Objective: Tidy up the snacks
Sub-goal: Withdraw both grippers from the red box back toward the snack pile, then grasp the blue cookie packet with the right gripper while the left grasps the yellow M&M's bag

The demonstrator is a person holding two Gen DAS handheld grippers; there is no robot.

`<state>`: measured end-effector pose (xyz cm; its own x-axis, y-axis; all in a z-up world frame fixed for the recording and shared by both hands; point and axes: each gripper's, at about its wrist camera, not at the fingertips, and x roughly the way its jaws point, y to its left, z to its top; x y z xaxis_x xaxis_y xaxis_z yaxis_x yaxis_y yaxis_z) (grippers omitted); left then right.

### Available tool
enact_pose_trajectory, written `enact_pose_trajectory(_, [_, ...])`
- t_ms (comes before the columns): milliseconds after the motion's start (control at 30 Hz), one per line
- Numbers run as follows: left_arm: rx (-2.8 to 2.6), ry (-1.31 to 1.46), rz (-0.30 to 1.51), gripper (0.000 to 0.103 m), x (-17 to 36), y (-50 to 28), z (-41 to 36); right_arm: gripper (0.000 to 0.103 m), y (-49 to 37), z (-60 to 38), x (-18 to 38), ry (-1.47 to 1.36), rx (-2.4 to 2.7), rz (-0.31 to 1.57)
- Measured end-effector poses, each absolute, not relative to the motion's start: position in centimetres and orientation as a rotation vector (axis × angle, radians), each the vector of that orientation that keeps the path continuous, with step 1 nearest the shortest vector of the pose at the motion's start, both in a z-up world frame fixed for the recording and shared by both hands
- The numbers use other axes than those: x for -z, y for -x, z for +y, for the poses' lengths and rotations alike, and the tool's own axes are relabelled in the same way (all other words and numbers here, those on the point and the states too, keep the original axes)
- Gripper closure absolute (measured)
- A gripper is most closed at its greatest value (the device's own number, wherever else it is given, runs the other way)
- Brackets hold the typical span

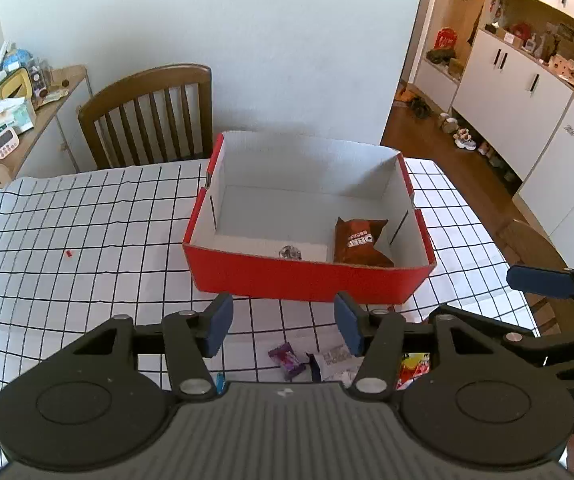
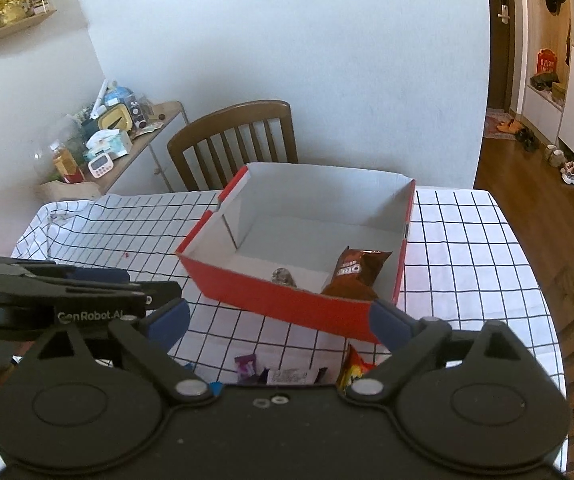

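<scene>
Nearest, at the table's front edge: left gripper (image 1: 283, 322) released, jaws parted midway, nothing between the pads. Right gripper (image 2: 279, 324) released, jaws spread wide, likewise empty. Both pitched downward toward the checked tablecloth (image 1: 87, 232), side by side, above the loose snacks.

Directly below the fingers, partly hidden by the gripper bodies: purple wrapper (image 1: 286, 359), white sachet (image 1: 337, 360), red-and-yellow packet (image 1: 414, 365). All flat on the cloth, close together, outside the box. Exact count hidden.

Just beyond: red box (image 1: 307, 278), white inside, open on top, near wall facing the grippers. Inside, at the front right: brown Oreo bag (image 1: 361, 242), leaning on the near wall. At the front centre: small foil-wrapped sweet (image 1: 290, 253), touching the same wall. Rest of the floor bare.

Farther back: wooden chair (image 1: 151, 116), then the wall and a cluttered side shelf (image 1: 19, 100).

Judged stage: two items stowed, several pending.

Hazards:
- Neighbouring packets pinched together, owing to tight spacing.
- Tablecloth snagged and dragged with a flat wrapper, owing to thin profile; box displaced as a result.
- Near wall struck on transfer if carried too low; box pushed back or tipped.
- Grippers colliding, owing to close side-by-side stance.
</scene>
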<state>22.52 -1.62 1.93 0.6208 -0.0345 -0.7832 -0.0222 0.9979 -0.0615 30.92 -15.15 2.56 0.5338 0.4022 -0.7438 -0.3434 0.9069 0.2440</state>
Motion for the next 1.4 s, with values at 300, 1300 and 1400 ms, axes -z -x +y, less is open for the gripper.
enact_pose_trajectory(300, [0.014, 0.072, 0.86, 0.036, -2.1, -18.6, -1.1, 0.004, -27.5, -15.6, -3.2, -0.096, -0.474, 0.873])
enact_pose_trajectory(1300, [-0.084, 0.213, 0.967, 0.018, 6.9, -11.2, 1.4, 0.001, -18.7, -16.2, 4.9, -0.061, -0.437, 0.947])
enact_pose_trajectory(1400, [-0.104, 0.203, 0.998, 0.018, 8.4, -11.6, 1.3, 0.001, -18.7, -16.7, 6.5, -0.046, -0.426, 0.968])
